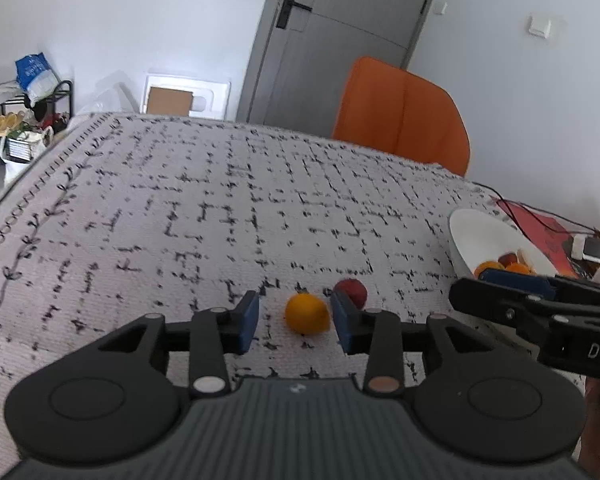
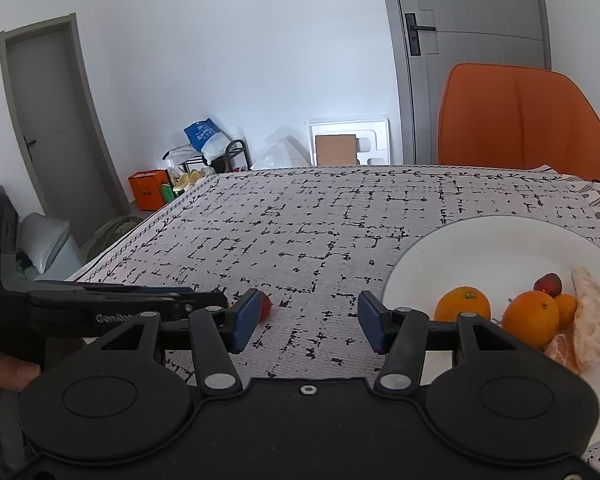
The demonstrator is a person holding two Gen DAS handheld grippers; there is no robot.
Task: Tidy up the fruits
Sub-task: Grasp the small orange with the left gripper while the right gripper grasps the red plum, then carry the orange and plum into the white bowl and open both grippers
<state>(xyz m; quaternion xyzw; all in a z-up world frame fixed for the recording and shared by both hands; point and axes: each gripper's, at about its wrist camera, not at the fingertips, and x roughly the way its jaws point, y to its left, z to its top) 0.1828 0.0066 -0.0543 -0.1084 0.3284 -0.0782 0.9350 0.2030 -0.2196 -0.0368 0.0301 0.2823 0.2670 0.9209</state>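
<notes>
In the left wrist view a small orange fruit (image 1: 307, 313) lies on the patterned tablecloth between the blue pads of my open left gripper (image 1: 296, 322); neither pad touches it. A dark red fruit (image 1: 352, 292) lies just behind the right pad. In the right wrist view my right gripper (image 2: 308, 322) is open and empty above the cloth, left of a white plate (image 2: 496, 248). The plate holds two oranges (image 2: 530, 316), a small red fruit (image 2: 549, 284) and peeled citrus pieces (image 2: 590, 328). The red fruit (image 2: 265, 305) on the cloth peeks past my right gripper's left pad.
The table wears a white cloth with black marks (image 1: 220, 208). An orange chair (image 1: 404, 120) stands at the far side. Red paper, wires and small devices (image 1: 556, 232) lie behind the plate. The left gripper's body (image 2: 112, 304) crosses the right wrist view at left.
</notes>
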